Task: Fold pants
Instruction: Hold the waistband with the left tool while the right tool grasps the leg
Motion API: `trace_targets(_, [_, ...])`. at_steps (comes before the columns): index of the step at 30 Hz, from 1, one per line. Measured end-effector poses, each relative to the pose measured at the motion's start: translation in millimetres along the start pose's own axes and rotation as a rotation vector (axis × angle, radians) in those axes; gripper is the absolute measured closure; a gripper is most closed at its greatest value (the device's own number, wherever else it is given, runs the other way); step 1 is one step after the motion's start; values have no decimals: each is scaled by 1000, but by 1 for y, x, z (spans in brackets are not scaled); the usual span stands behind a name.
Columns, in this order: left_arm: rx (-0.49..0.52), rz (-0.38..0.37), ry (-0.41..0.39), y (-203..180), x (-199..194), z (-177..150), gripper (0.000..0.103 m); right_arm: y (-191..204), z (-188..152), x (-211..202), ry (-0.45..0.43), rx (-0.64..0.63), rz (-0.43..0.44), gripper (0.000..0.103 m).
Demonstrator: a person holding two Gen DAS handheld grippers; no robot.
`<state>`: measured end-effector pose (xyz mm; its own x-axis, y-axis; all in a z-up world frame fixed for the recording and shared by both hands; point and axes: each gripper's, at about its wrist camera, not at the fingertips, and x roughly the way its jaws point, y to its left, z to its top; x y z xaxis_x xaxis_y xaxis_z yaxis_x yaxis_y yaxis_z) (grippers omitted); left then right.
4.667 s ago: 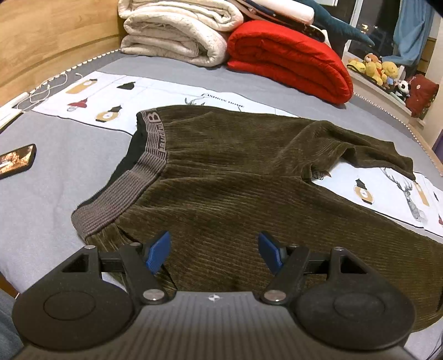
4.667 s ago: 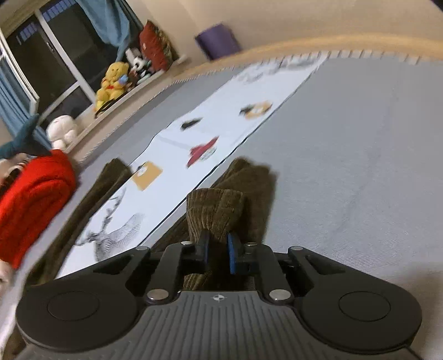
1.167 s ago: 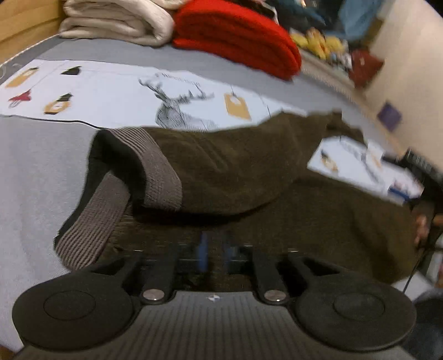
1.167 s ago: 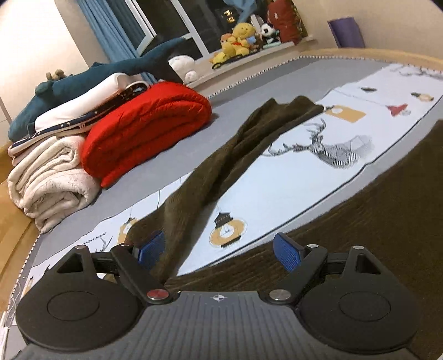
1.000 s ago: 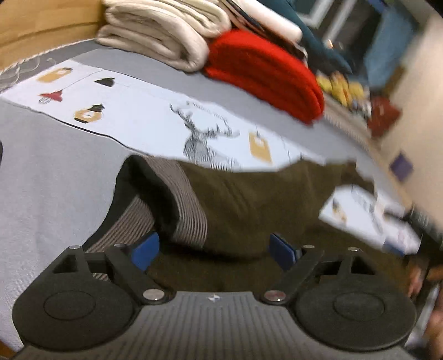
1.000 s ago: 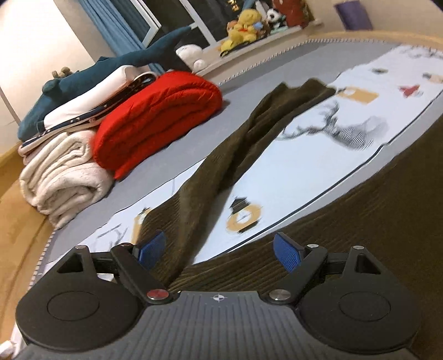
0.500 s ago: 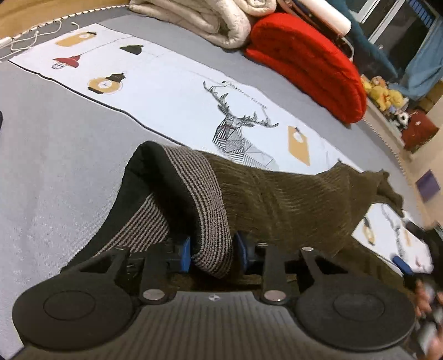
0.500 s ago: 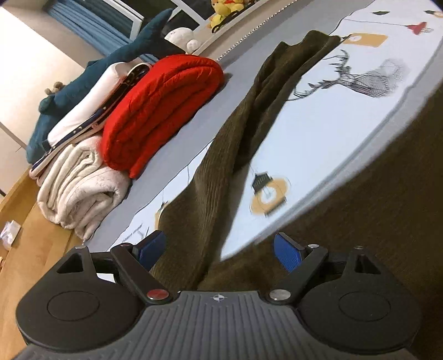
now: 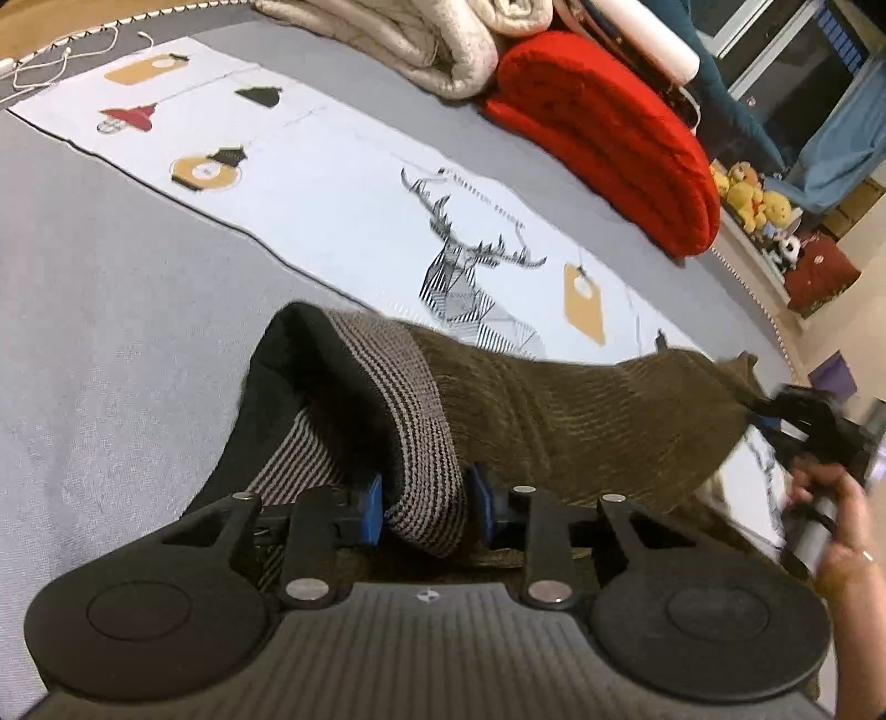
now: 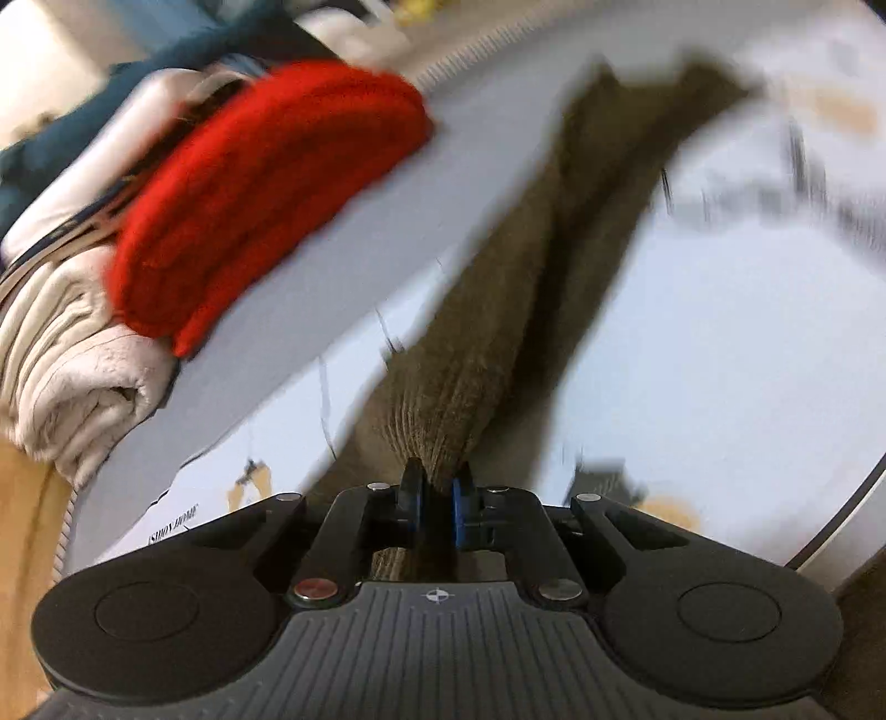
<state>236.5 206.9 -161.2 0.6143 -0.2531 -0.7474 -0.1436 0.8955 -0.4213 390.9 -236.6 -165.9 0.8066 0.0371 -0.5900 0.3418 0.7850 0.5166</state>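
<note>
Dark olive corduroy pants [image 9: 581, 410] lie on the grey bed, the top folded over. Their striped grey waistband [image 9: 410, 399] arches up. My left gripper [image 9: 423, 498] is shut on a fold of that waistband. In the right wrist view, which is blurred, my right gripper [image 10: 437, 498] has its jaws closing, and the blue pads pinch a bunched ridge of the pant leg [image 10: 498, 310]. The leg stretches away across the bed. The left wrist view shows the right gripper [image 9: 797, 421] at the far right edge of the pants, held by a hand [image 9: 841, 531].
A white printed runner [image 9: 343, 188] crosses the grey bedspread [image 9: 111, 310]. A rolled red blanket [image 9: 609, 127] and a folded beige blanket [image 9: 421, 39] sit at the far side. Plush toys [image 9: 747, 194] line the window ledge. A white cable [image 9: 66, 55] lies at the left bed edge.
The right gripper swept to the pant leg and closed on it, having been open half a second ago. The left gripper went from open to clamped on the waistband and has held since.
</note>
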Motion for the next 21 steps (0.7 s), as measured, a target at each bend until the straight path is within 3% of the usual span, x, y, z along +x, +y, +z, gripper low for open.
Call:
trace_targets(5, [33, 9, -30, -1, -23, 6, 68, -4, 6, -122, -51, -51, 29, 93])
trace_targets(7, [46, 24, -28, 4, -34, 5, 68, -14, -17, -175, -49, -58, 41, 93])
trace_targets(10, [65, 55, -10, 19, -50, -3, 69, -33, -67, -223, -22, -16, 42, 93])
trace_targets(12, [56, 75, 31, 35, -50, -11, 68, -56, -106, -228, 25, 21, 5, 93])
trace_targets(15, [38, 97, 111, 51, -43, -26, 69, -84, -151, -203, 132, 73, -86, 93])
trace_targets(17, [66, 96, 91, 50, -48, -31, 68, -93, -164, -197, 145, 87, -114, 93])
trace_targets(21, [113, 108, 61, 40, -59, -31, 69, -85, -159, -214, 102, 89, -78, 93])
